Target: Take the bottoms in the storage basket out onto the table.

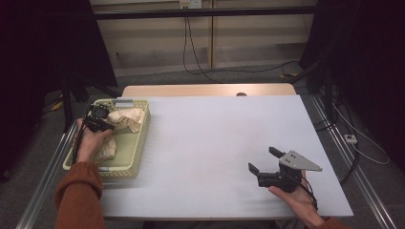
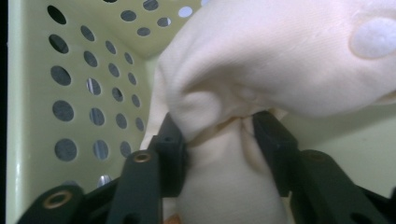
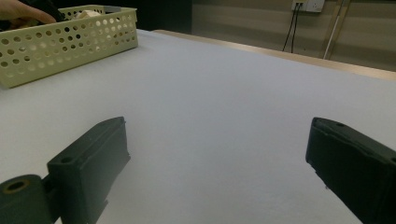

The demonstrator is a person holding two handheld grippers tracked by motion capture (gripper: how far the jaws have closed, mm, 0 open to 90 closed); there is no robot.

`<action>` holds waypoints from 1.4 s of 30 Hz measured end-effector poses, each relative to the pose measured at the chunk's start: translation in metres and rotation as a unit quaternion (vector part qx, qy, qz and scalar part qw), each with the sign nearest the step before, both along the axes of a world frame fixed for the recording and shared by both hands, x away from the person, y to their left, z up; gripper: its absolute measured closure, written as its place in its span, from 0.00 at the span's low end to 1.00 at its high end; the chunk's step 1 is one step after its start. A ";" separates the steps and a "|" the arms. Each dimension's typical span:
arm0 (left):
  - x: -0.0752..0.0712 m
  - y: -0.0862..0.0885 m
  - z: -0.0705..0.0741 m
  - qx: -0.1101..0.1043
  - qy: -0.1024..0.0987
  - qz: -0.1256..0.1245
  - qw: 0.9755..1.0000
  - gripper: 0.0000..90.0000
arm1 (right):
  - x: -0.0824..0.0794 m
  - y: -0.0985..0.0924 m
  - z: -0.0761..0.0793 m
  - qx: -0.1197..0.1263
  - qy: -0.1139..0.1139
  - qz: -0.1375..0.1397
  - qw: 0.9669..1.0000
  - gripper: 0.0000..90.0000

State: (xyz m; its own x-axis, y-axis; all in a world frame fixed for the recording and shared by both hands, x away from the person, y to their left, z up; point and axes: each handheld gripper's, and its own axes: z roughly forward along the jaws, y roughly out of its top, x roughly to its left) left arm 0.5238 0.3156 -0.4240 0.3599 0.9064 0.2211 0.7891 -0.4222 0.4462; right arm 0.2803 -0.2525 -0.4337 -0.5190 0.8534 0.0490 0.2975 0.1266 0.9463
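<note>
The white table (image 1: 215, 143) takes up most of the space in front of you, with a strip of wood showing along its far edge. At its left edge sits the pale green basket (image 1: 136, 143), its walls punched with round holes, and in the right gripper view it shows at the far left (image 3: 70, 42).

Inside the basket lies the cream cloth (image 1: 126, 118), crumpled, with one bunch toward the far end and another lump nearer you. In the left gripper view the cloth (image 2: 261, 60) rises in a thick fold close against the holed wall, and a round white patch sits on it at the upper right.

Your left gripper (image 1: 99, 119) is down in the basket at the far bunch. Its jaws are pinched on a gathered neck of the cloth (image 2: 219, 133), both pads pressing into the fabric from either side, so the tool is holding the cloth at a narrow spread.

Your right gripper (image 1: 265, 160) rests well apart on the near right of the table, in your palm. Its jaws (image 3: 215, 163) stand wide with bare tabletop between them.
</note>
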 end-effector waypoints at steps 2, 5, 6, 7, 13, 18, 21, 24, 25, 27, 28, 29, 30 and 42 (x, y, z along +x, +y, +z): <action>-0.002 0.000 0.003 -0.006 0.004 0.000 1.000 0.72 | 0.000 0.000 0.000 0.000 0.001 -0.001 1.000 0.06; -0.004 0.001 0.005 -0.018 -0.003 0.011 1.000 0.75 | 0.000 0.000 0.000 0.000 0.000 -0.001 1.000 0.07; -0.005 0.001 0.006 -0.021 -0.004 0.014 1.000 0.76 | -0.001 0.000 0.000 0.000 0.000 -0.001 1.000 0.06; -0.006 0.002 0.007 -0.030 -0.010 0.021 0.999 0.77 | -0.001 -0.001 0.000 0.001 0.000 -0.002 1.000 0.06; -0.012 0.010 0.014 -0.077 -0.044 0.048 0.995 0.79 | 0.000 -0.001 0.000 0.002 0.001 -0.003 1.000 0.07; -0.017 0.011 0.022 -0.095 -0.066 0.055 0.992 0.80 | 0.000 -0.001 0.000 0.001 0.000 -0.003 1.000 0.07; -0.020 0.011 0.028 -0.102 -0.080 0.055 0.990 0.81 | 0.000 -0.001 0.000 0.001 0.000 -0.004 1.000 0.06; -0.024 0.012 0.033 -0.117 -0.098 0.058 0.987 0.81 | 0.000 -0.001 0.000 0.001 0.000 -0.004 1.000 0.07; -0.025 0.012 0.035 -0.124 -0.108 0.061 0.985 0.81 | 0.000 -0.001 0.000 0.001 0.001 -0.004 1.000 0.07; -0.028 0.013 0.039 -0.130 -0.119 0.056 0.983 0.81 | 0.000 -0.001 0.000 0.001 0.000 -0.005 1.000 0.07; -0.030 0.013 0.041 -0.130 -0.121 0.052 0.983 0.81 | 0.000 -0.001 0.000 0.002 0.000 -0.005 1.000 0.07; -0.031 0.012 0.042 -0.130 -0.128 0.050 0.982 0.81 | 0.000 -0.001 0.000 0.002 0.000 -0.005 1.000 0.07; -0.033 0.011 0.043 -0.126 -0.135 0.046 0.982 0.81 | 0.000 -0.001 0.000 0.001 0.000 -0.005 1.000 0.07; -0.048 0.011 0.055 -0.165 -0.188 0.050 0.967 0.82 | 0.000 -0.001 0.000 0.008 0.004 -0.006 1.000 0.07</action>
State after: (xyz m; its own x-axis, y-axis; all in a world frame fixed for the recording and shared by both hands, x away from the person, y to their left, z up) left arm 0.4756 0.3267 -0.3693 0.2173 0.9760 0.0117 0.5740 -0.1374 0.8073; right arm 0.2807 -0.2534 -0.4338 -0.5085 0.8585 0.0664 0.3066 0.1085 0.9456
